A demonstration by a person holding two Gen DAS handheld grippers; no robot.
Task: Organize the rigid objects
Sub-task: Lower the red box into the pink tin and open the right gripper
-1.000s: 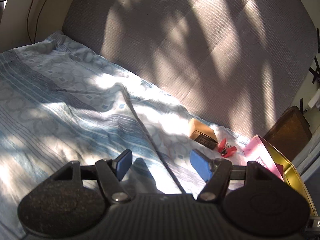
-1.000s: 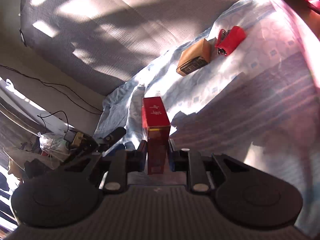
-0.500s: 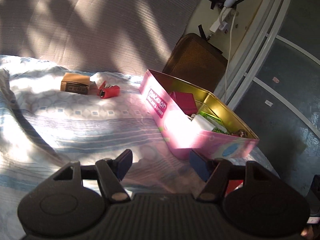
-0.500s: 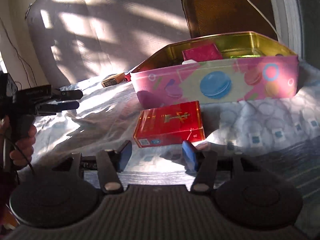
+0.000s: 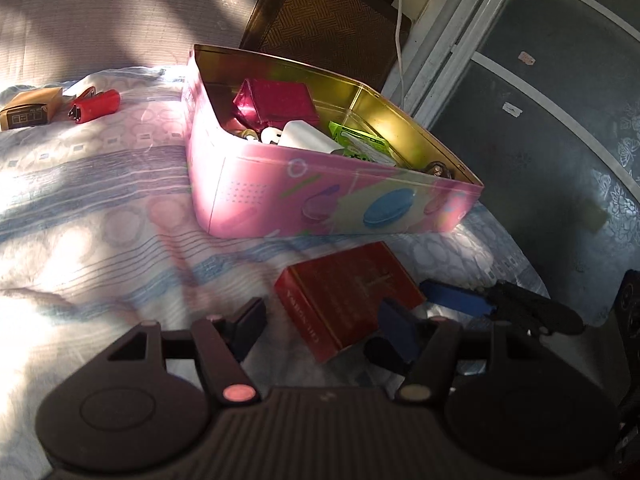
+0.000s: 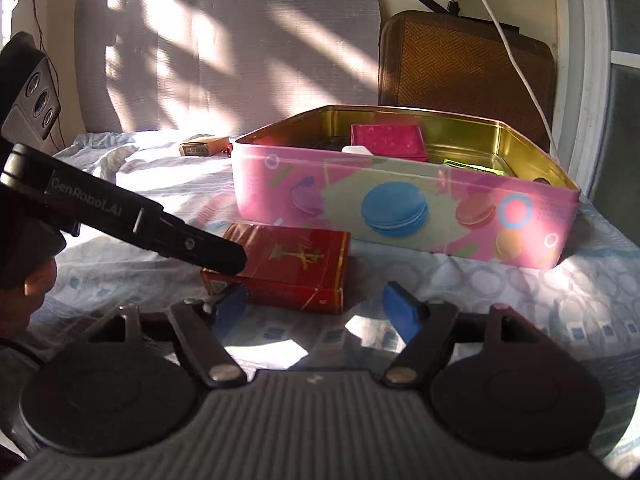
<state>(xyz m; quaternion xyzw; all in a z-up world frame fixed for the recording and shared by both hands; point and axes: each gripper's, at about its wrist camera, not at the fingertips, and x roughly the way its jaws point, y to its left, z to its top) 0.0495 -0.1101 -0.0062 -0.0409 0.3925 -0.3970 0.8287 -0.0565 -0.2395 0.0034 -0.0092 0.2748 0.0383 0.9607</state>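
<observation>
The red box [image 6: 292,268] lies flat on the sheet [image 5: 80,216], just near of the pink tin [image 6: 400,208]; the right gripper [image 6: 316,308] is wide and holds nothing, close before the box; the left gripper [image 5: 320,324] is wide too, its fingers on both sides of the box; a brown box [image 5: 30,108] and a red clip [image 5: 96,105] lie far left.

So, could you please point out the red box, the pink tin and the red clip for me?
red box [image 6: 296,264]: right wrist view, its top face.
pink tin [image 5: 272,196]: left wrist view, its near side wall.
red clip [image 5: 98,105]: left wrist view, its red body.
</observation>
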